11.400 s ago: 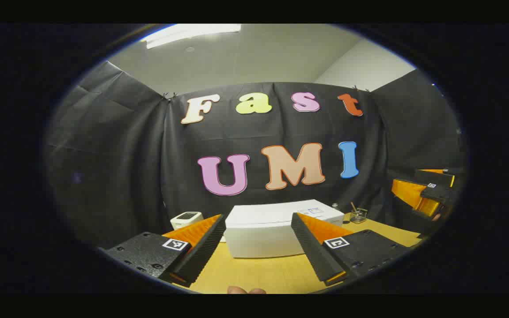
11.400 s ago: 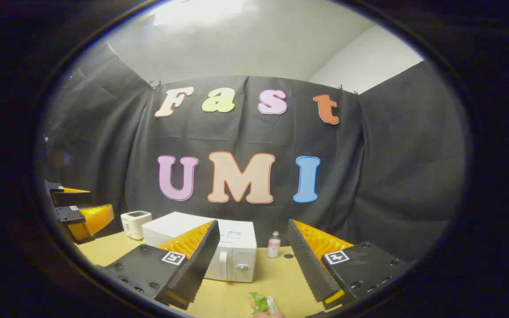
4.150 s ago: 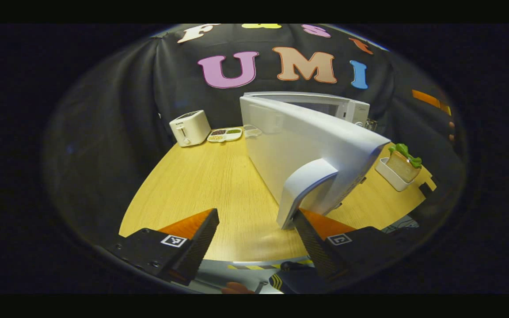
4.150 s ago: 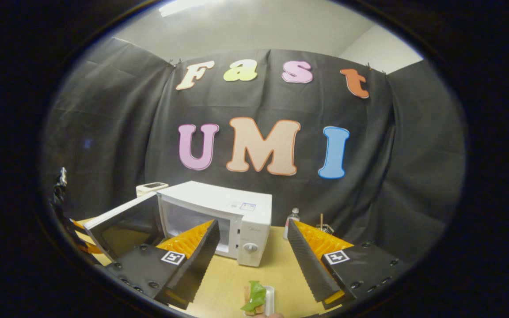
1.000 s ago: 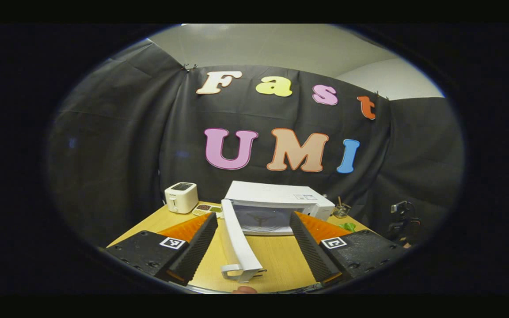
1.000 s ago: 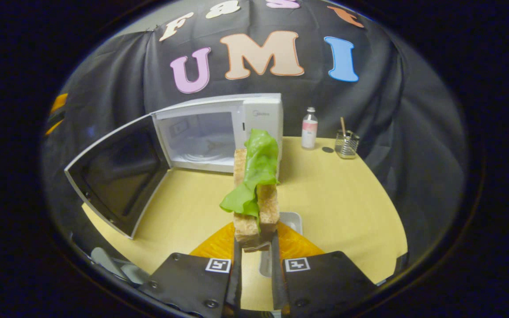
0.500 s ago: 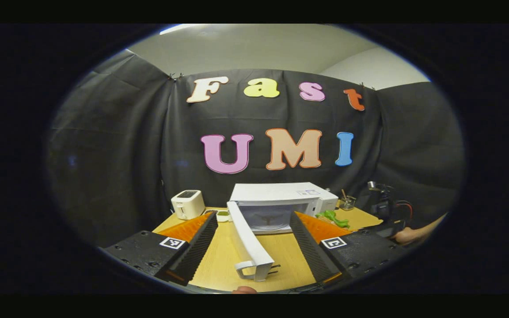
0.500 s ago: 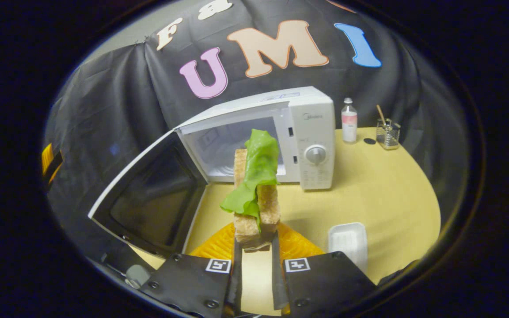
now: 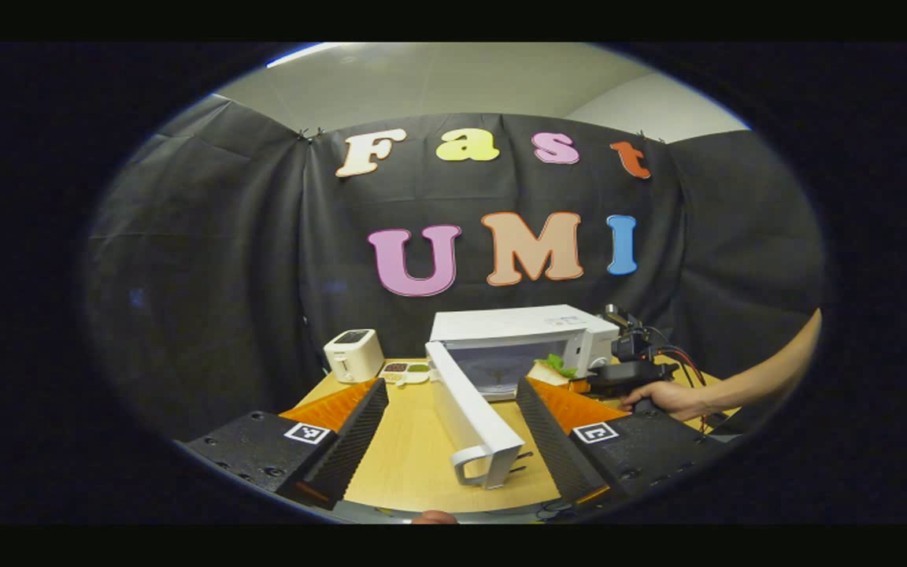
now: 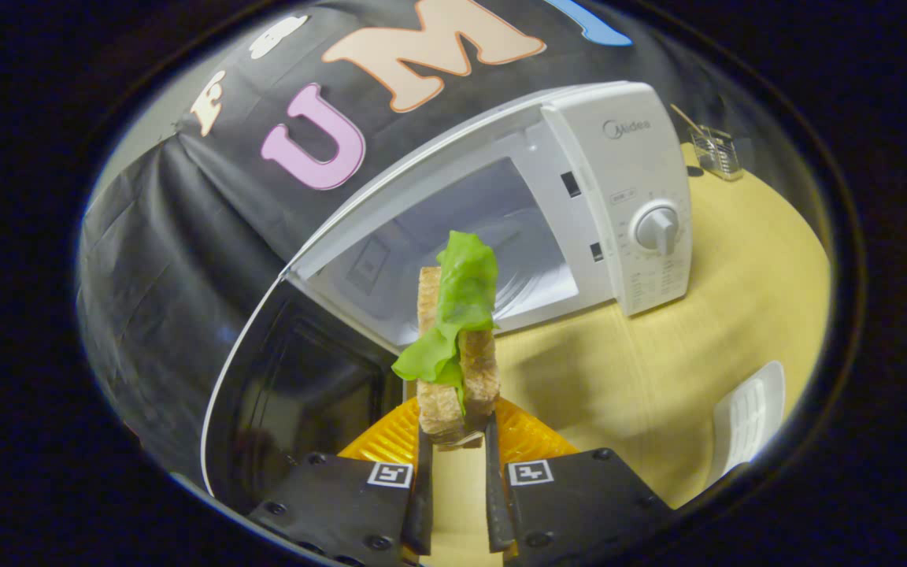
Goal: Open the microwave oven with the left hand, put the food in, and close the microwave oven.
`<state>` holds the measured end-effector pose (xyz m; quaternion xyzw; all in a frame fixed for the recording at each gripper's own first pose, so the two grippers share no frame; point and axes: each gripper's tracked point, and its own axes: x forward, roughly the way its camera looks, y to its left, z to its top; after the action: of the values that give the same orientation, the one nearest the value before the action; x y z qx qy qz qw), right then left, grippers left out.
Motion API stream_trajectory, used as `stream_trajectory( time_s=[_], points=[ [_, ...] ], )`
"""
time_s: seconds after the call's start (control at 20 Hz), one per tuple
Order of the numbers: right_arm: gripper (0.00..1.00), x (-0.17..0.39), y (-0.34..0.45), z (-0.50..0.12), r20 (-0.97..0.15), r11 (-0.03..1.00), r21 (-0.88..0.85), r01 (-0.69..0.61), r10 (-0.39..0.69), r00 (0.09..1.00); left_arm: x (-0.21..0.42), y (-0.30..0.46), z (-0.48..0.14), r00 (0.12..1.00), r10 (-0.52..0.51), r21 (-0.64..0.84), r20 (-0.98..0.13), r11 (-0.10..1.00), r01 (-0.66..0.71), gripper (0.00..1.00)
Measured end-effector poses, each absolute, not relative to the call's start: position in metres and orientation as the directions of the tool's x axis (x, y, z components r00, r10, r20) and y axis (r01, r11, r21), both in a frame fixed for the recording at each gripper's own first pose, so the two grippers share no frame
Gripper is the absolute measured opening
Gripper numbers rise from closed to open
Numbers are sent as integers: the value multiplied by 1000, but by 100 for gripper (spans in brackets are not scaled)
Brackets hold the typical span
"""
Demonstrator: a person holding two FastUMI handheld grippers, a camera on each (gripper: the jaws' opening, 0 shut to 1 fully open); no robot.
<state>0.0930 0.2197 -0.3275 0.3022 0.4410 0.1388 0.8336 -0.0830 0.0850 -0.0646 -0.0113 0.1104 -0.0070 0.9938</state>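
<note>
The sandwich (image 10: 457, 339) is being pinched between the right gripper (image 10: 453, 441) fingers, pointing at 12 o'clock toward the open microwave (image 10: 501, 213), and should be kept level, while the left gripper (image 9: 449, 425) fingers are being held spread.

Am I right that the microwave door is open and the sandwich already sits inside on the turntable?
Not quite. The microwave door is open, but the sandwich isn't inside yet: the right gripper view shows it clamped between the right gripper fingers, in front of the opening.
</note>
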Motion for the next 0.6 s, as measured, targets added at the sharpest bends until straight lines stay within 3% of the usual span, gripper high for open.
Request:
stream_trajectory(
  time_s=[0.4, 0.6],
  points=[
    [29, 150, 266, -344, -669, 682, 678, 275, 417, 615, -88, 114, -81, 965, 59, -51, -257, 996, -75, 96],
    [29, 176, 293, -349, -669, 650, 688, 323, 395, 630, -90, 116, -91, 958, 70, -87, -277, 991, -97, 96]
  ],
)
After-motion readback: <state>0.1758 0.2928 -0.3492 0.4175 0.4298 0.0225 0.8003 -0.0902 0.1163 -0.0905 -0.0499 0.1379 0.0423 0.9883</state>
